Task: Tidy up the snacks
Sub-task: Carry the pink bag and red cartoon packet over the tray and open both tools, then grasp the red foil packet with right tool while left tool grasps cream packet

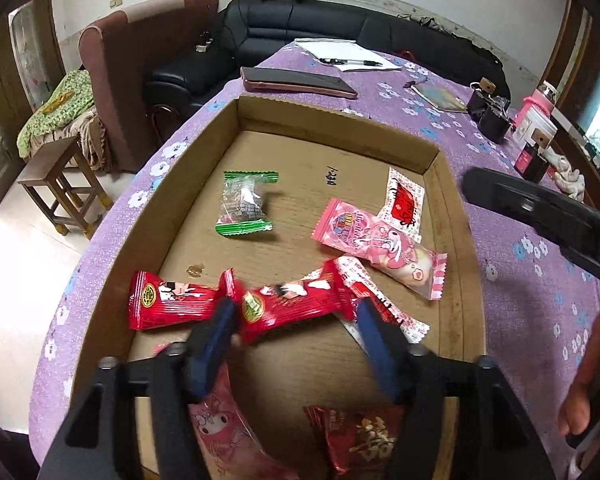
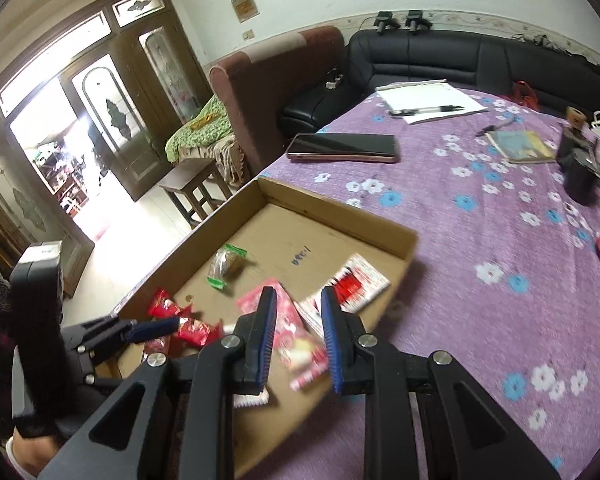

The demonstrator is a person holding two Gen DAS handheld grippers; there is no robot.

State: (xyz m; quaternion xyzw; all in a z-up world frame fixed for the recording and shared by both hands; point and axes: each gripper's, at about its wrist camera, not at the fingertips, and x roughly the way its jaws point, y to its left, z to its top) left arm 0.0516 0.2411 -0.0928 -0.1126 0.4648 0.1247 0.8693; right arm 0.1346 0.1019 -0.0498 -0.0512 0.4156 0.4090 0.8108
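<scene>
Left gripper [image 1: 296,320] is straddling, fingers spread, the glossy red foil snack packet [image 1: 296,307] lying in the shallow brown cardboard tray [image 1: 332,118]; right gripper [image 2: 298,312] is hovering open above; best closing squarely mid-wrapper.

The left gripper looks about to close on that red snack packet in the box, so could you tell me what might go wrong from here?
The left gripper is open astride a red packet that touches a second red packet and overlaps a red-and-white wrapper, so closing may pinch or drag a neighbour. The right gripper, also open, hovers over the same cardboard box, so the two could collide.
</scene>
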